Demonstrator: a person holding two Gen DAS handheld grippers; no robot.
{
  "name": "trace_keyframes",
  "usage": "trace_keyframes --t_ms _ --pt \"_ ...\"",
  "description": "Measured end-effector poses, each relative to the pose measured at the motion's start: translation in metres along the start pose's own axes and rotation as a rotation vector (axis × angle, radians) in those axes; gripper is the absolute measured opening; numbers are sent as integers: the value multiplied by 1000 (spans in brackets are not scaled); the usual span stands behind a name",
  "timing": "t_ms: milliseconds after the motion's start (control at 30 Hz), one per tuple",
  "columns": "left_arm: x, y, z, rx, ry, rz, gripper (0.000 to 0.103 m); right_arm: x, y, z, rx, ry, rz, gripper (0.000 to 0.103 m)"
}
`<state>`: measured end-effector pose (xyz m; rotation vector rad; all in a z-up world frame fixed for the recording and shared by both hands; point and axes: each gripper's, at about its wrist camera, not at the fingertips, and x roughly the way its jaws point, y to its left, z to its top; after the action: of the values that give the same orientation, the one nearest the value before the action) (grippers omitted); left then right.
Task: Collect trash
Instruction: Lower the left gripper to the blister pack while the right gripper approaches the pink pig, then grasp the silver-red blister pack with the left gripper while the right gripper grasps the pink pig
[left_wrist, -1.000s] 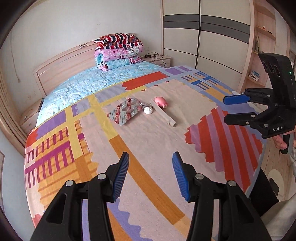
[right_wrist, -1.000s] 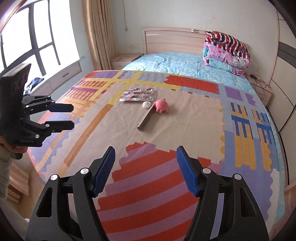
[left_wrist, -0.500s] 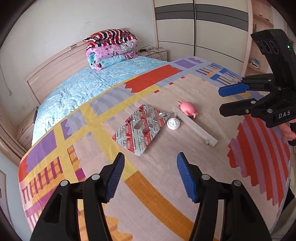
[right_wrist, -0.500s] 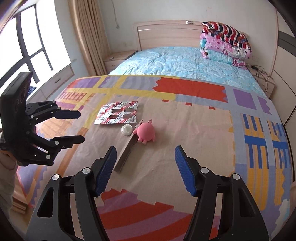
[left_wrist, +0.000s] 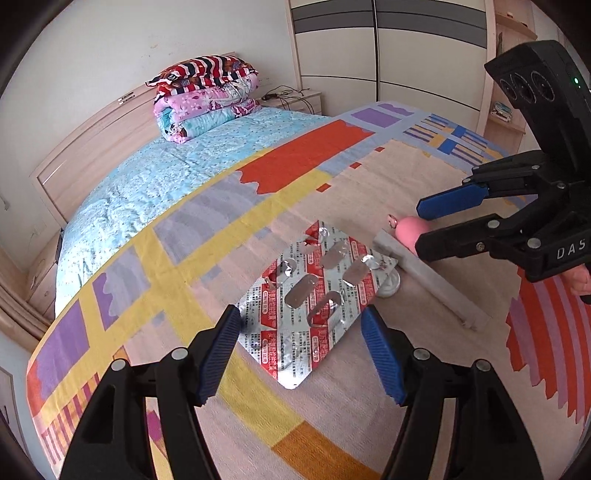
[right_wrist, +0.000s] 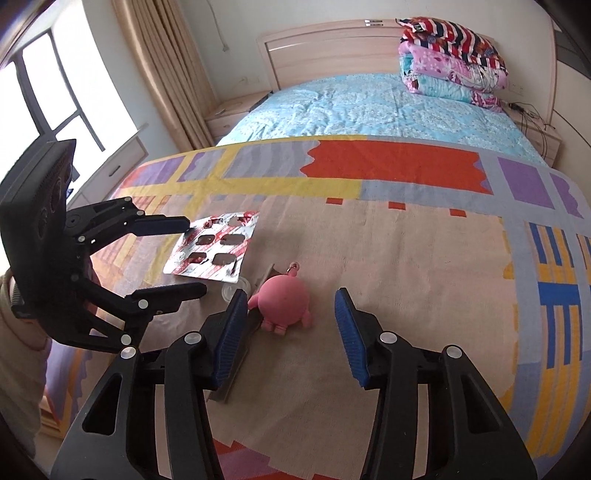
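Note:
An empty red and silver pill blister sheet (left_wrist: 314, 302) lies on the patterned bedspread. My left gripper (left_wrist: 301, 332) is open, its fingers either side of the sheet's near end, just above it. The sheet (right_wrist: 214, 251) and left gripper (right_wrist: 188, 254) also show in the right wrist view. Beside the sheet lie a small white cap (left_wrist: 389, 284), a grey flat strip (left_wrist: 432, 280) and a pink toy keychain (right_wrist: 282, 299). My right gripper (right_wrist: 291, 321) is open, straddling the pink toy, close above it. It also shows in the left wrist view (left_wrist: 424, 225).
The bedspread (right_wrist: 406, 258) covers the near half of a bed with a blue quilt (right_wrist: 369, 107). Folded blankets (right_wrist: 454, 62) are stacked by the wooden headboard. A window and curtain are at left, wardrobes (left_wrist: 388, 55) at right.
Both grippers have moved forward and down over the bed. The left one has come up to the blister sheet, the right one up to the pink toy. Both stayed open.

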<state>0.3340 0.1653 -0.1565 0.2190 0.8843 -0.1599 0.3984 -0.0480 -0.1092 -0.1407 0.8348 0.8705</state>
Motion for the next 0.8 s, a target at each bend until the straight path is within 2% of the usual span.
trace_keyframes --t_ms 133,267,333,533,567,633,667,800 --pt "3 3 5 9 5 5 65 1 -2 1 17 3 29 45" --pt "6 2 7 69 11 10 65 3 -1 0 14 5 36 44" --pt "7 5 8 83 10 10 70 3 -2 1 12 2 38 44" --pt "15 16 15 96 46 -67 75 3 -5 1 13 -5 50 44" --pt "16 20 16 86 52 -88 75 4 -4 1 12 -5 53 43" --pt "18 26 15 55 62 -123 75 5 -4 0 16 1 80 33" --pt "18 26 15 50 59 -122 74 4 -2 0 4 1 63 28" --pt "10 15 12 73 47 -100 59 0 4 -3 -34 -7 3 29"
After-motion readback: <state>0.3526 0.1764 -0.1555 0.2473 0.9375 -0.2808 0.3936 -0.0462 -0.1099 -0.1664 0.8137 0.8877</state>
